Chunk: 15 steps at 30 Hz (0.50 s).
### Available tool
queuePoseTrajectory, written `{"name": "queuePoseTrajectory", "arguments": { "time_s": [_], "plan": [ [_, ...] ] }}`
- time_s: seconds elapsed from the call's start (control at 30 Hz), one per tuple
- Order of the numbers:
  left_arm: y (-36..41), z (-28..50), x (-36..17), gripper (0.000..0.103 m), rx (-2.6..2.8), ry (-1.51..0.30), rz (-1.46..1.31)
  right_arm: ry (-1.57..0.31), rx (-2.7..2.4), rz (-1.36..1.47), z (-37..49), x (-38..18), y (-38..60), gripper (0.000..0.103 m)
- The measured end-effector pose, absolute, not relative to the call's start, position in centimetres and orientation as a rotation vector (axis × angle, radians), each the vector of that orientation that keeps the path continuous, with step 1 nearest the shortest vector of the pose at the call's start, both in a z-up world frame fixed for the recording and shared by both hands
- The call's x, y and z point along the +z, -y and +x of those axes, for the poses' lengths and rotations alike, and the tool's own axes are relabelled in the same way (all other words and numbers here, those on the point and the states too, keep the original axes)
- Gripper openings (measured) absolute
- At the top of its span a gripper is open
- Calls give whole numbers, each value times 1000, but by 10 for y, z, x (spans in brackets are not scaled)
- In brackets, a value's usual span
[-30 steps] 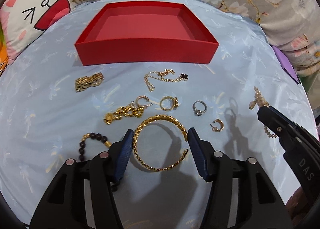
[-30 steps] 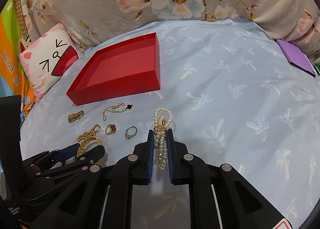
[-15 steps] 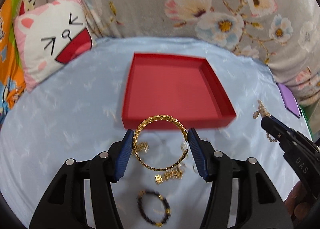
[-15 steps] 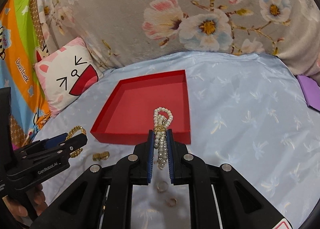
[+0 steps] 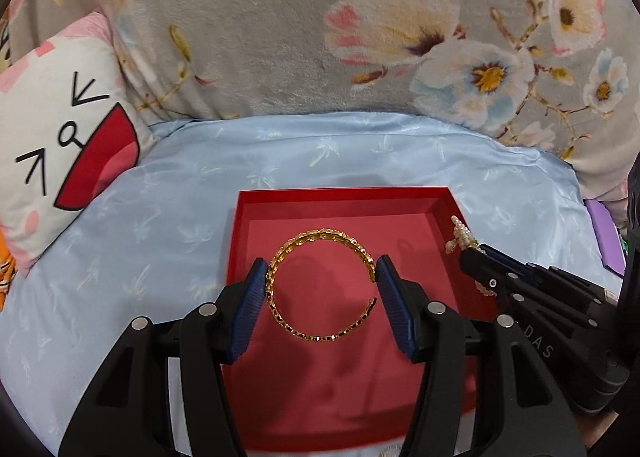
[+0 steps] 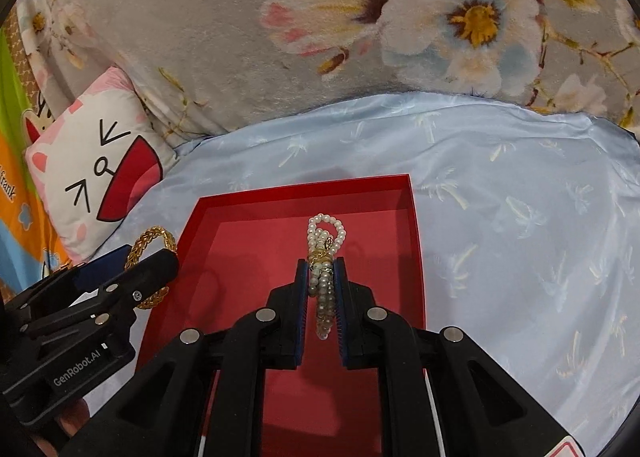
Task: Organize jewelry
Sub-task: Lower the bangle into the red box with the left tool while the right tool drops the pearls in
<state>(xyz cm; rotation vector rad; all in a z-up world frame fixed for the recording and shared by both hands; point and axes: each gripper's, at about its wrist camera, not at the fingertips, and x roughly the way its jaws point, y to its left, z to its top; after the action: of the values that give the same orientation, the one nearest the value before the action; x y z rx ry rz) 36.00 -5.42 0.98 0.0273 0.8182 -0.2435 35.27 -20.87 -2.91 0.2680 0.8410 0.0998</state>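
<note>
The left tool [image 5: 322, 285] grips the gold bangle [image 5: 320, 285]; the right tool [image 6: 322, 293] pinches the pearl string [image 6: 325, 257]. Dropped together at twelve o'clock, they could tangle in the red box [image 5: 340, 195].

Left gripper [image 5: 322, 277] half-spread, right gripper [image 6: 321, 271] (nearly closed) clamping.

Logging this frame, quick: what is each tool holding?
Left tool: closed on the gold bangle.
Right tool: closed on the pearl strand.
</note>
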Motion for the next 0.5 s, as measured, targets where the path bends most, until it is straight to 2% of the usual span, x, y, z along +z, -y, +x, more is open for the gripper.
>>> {"name": "queuePoseTrajectory", "arguments": {
  "time_s": [0.5],
  "plan": [
    [65, 423, -46, 55, -234, -915, 35, -934, 77, 239, 400, -71, 211, 13]
  ]
}}
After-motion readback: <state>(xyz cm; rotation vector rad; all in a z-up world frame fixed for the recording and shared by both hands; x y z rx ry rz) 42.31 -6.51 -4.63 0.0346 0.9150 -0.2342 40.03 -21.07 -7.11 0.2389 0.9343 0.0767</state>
